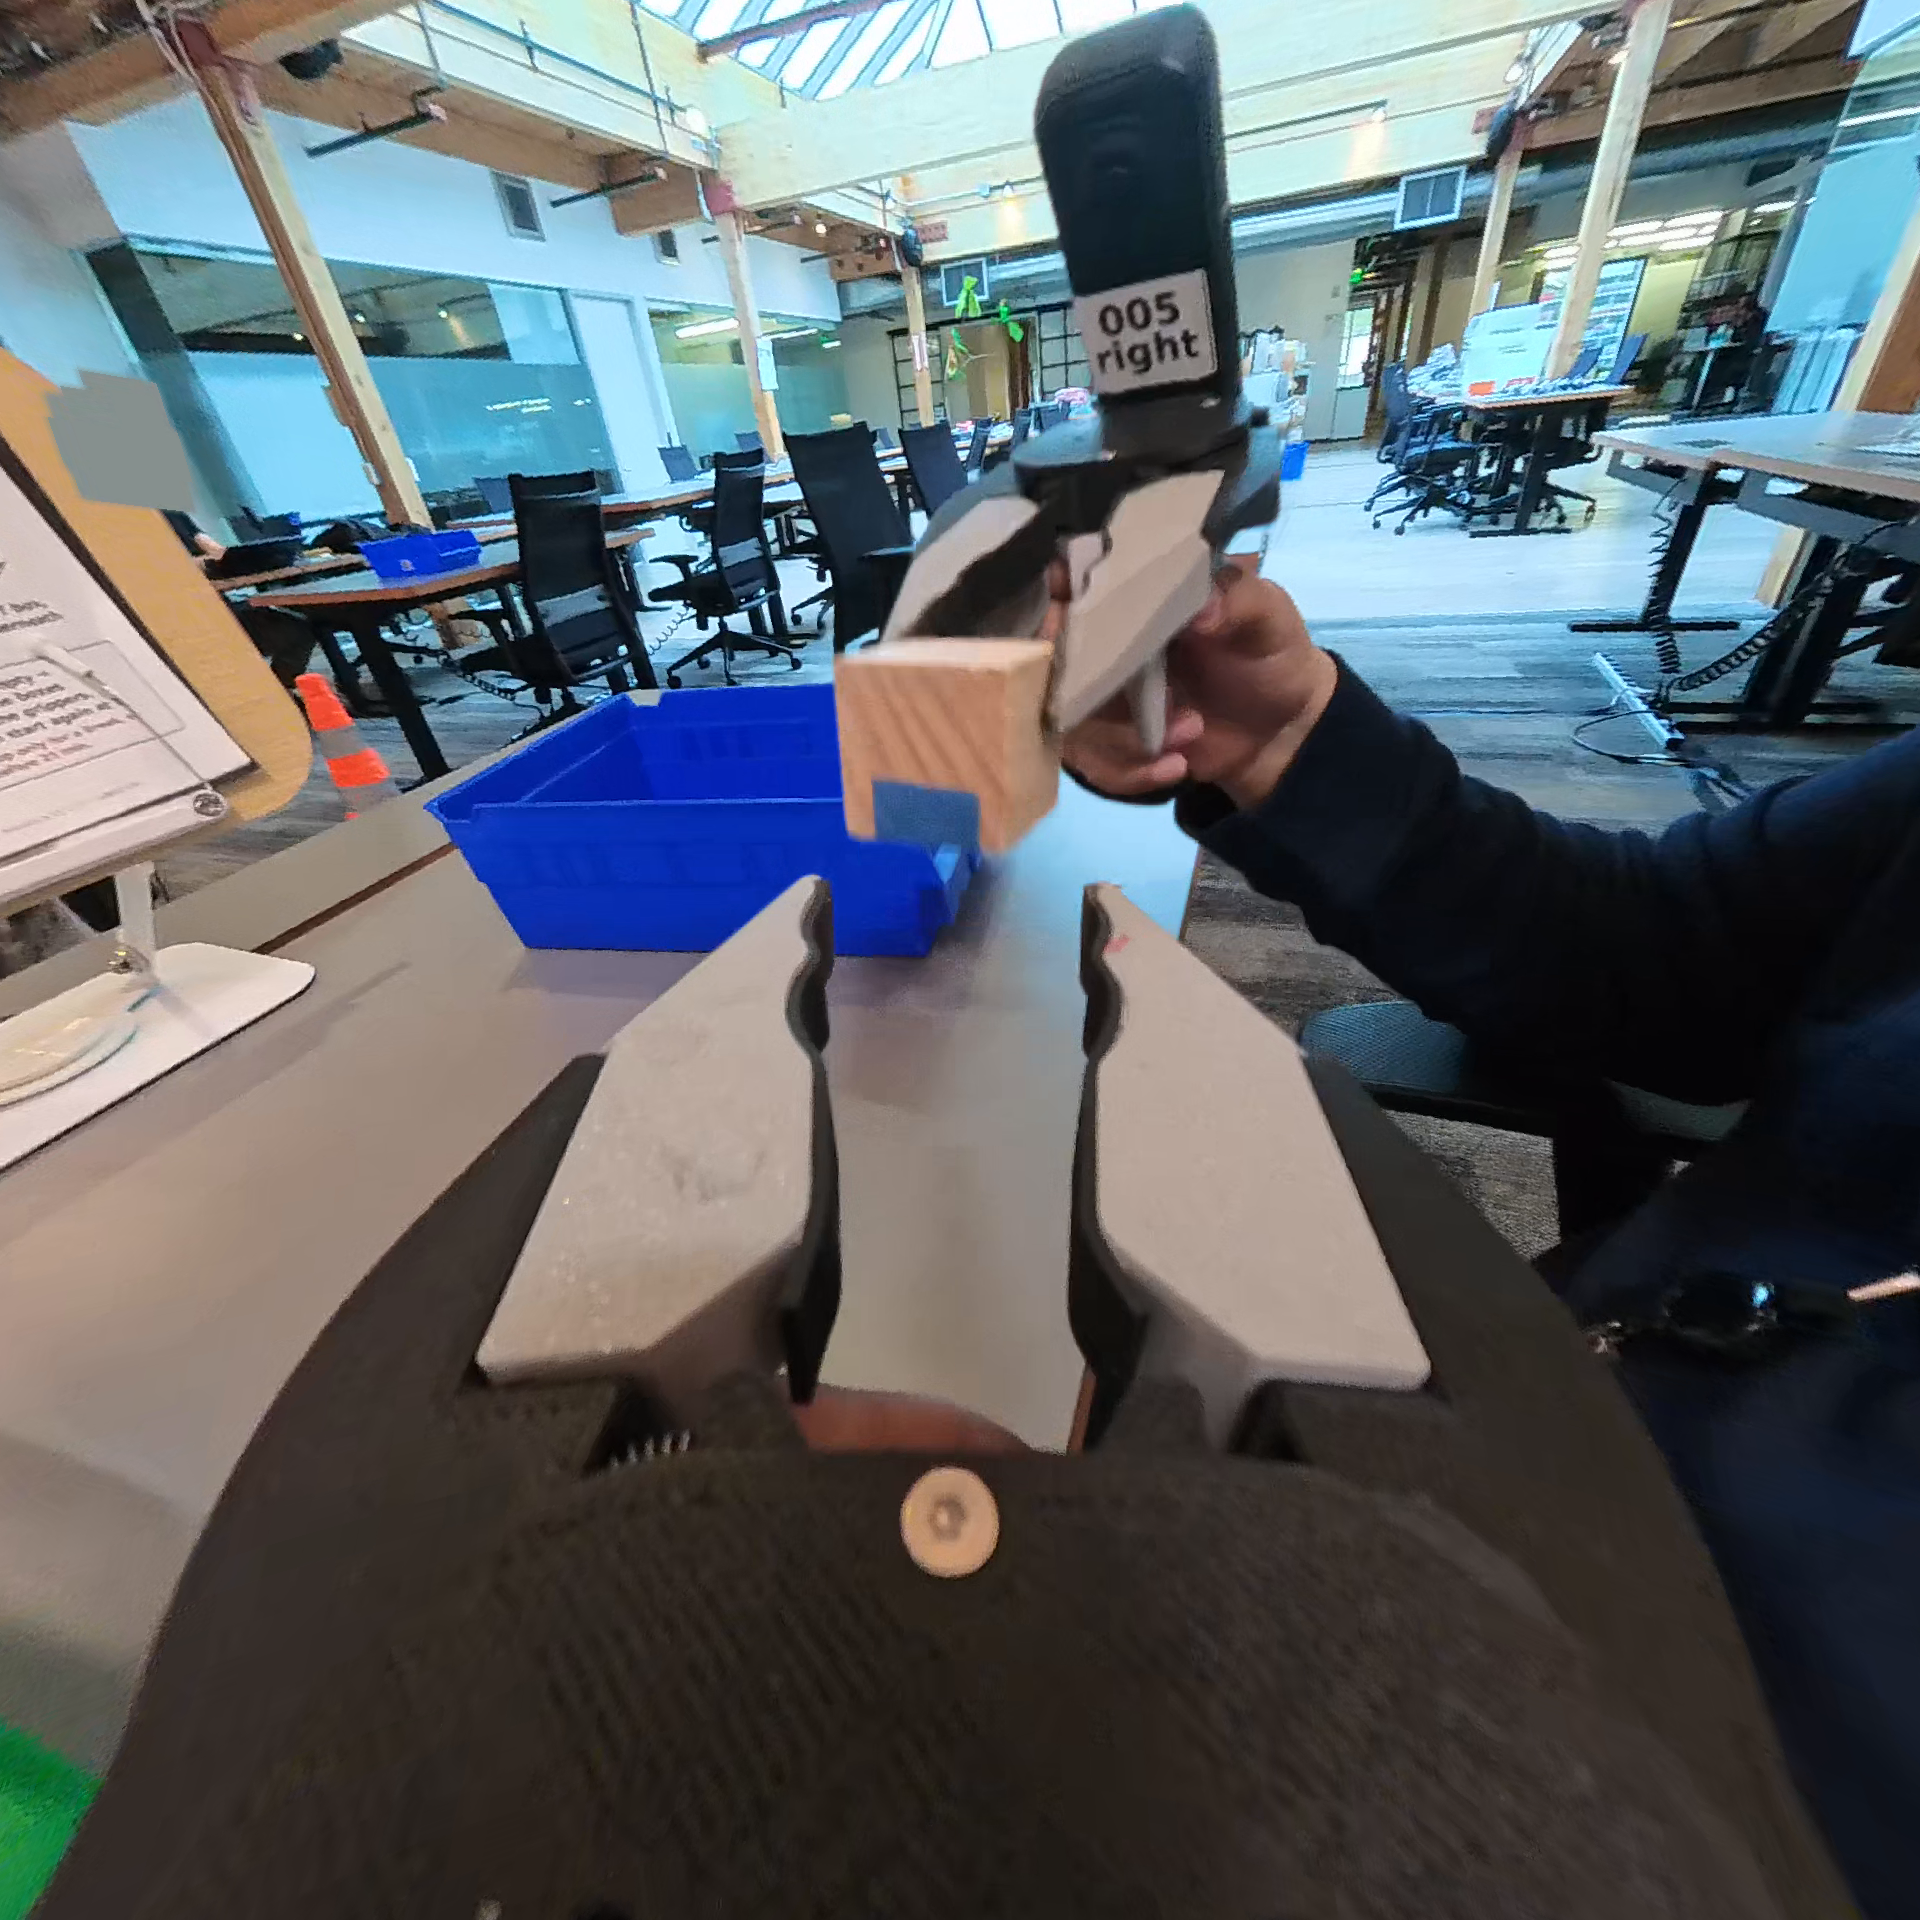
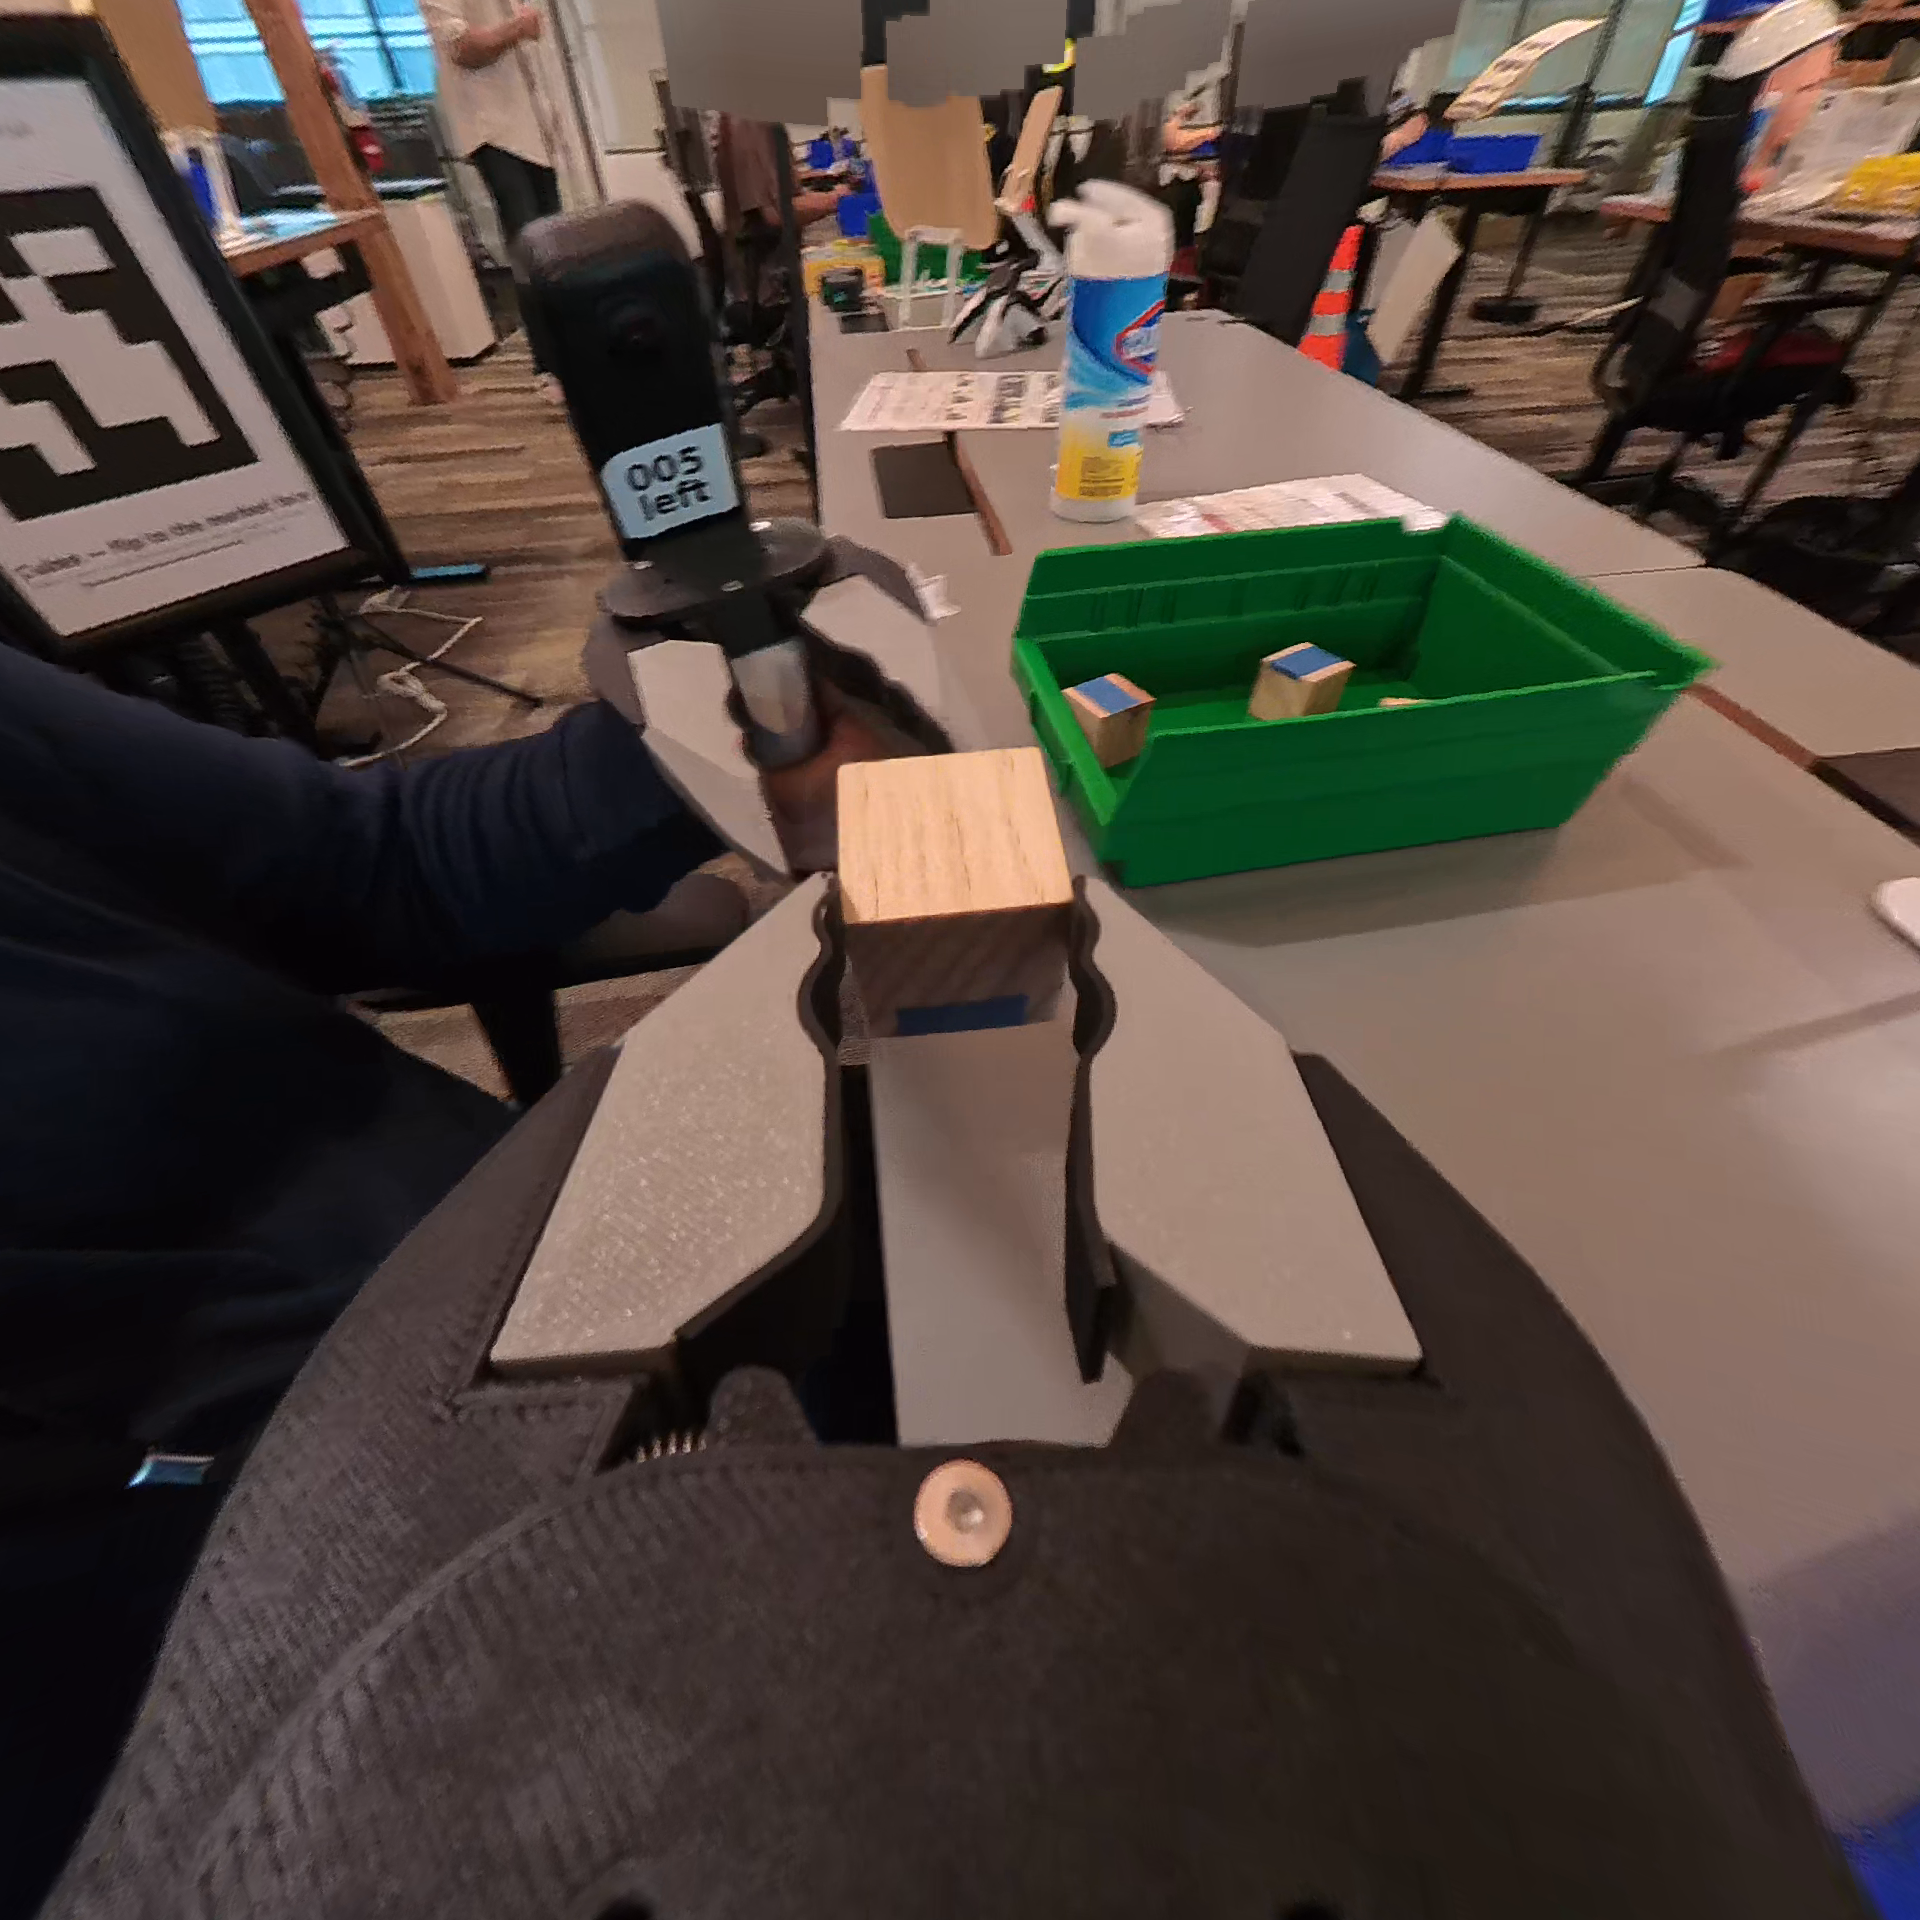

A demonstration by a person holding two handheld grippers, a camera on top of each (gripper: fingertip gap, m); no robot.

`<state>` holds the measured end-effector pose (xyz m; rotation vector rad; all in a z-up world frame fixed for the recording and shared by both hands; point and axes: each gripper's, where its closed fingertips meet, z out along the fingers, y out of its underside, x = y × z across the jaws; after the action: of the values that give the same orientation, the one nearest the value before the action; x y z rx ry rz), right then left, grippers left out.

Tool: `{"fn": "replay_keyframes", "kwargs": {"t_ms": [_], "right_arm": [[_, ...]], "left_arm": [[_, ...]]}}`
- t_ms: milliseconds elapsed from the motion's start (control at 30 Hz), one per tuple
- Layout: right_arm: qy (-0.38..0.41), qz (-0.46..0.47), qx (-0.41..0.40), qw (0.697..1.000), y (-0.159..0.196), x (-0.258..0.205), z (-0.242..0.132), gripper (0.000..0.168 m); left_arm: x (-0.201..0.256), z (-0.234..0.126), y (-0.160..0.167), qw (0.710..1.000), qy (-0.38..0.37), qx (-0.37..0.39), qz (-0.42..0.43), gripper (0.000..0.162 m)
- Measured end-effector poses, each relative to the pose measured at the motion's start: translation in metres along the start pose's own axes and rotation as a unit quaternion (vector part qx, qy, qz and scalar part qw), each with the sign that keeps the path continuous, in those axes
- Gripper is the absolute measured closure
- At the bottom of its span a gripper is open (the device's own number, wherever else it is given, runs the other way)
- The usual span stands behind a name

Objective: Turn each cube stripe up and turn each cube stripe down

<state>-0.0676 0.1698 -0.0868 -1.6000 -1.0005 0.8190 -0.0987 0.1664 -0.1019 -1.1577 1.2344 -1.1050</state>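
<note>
My right gripper (image 2: 956, 935) is shut on a wooden cube (image 2: 951, 836) and holds it in the air above the grey table (image 2: 1455, 1091). The cube's blue stripe (image 2: 961, 1015) faces down. The same cube (image 1: 940, 743) shows in the left wrist view, held by the right gripper (image 1: 1049, 665) in front of the blue bin (image 1: 665, 831). My left gripper (image 1: 956, 914) is open and empty, below and just short of the cube. A green bin (image 2: 1340, 769) holds two cubes (image 2: 1110, 712) (image 2: 1299, 681) with blue stripes up.
A spray bottle (image 2: 1107, 353) and papers (image 2: 977, 400) lie farther back on the table. A sign on a white stand (image 1: 94, 727) is at the left. A board with a black-and-white marker (image 2: 114, 343) stands on the floor. Orange cones and office chairs are beyond.
</note>
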Motion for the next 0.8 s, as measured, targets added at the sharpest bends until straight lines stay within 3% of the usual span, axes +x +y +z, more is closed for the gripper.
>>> {"fn": "replay_keyframes", "kwargs": {"t_ms": [167,333,467,633,800], "right_arm": [[0.204,0.014,-0.001,0.979,0.01,0.092,-0.074,0.128],[0.436,0.091,-0.061,0.893,0.077,0.197,-0.171,0.128],[0.498,0.157,-0.112,0.845,0.132,0.232,-0.203,0.127],[0.516,0.207,-0.193,0.809,0.181,0.246,-0.21,0.127],[0.523,0.223,-0.25,0.784,0.205,0.248,-0.211,0.127]], "left_arm": [[-0.011,-0.006,0.002,1.0,-0.023,-0.013,-0.012,0.116],[-0.011,-0.002,0.009,0.999,-0.026,-0.031,-0.003,0.116],[-0.009,0.004,0.019,0.998,-0.03,-0.056,0.022,0.116],[-0.006,0.008,0.022,0.997,-0.028,-0.059,0.027,0.116],[-0.008,0.005,0.016,0.999,-0.029,-0.042,0.014,0.116]]}}
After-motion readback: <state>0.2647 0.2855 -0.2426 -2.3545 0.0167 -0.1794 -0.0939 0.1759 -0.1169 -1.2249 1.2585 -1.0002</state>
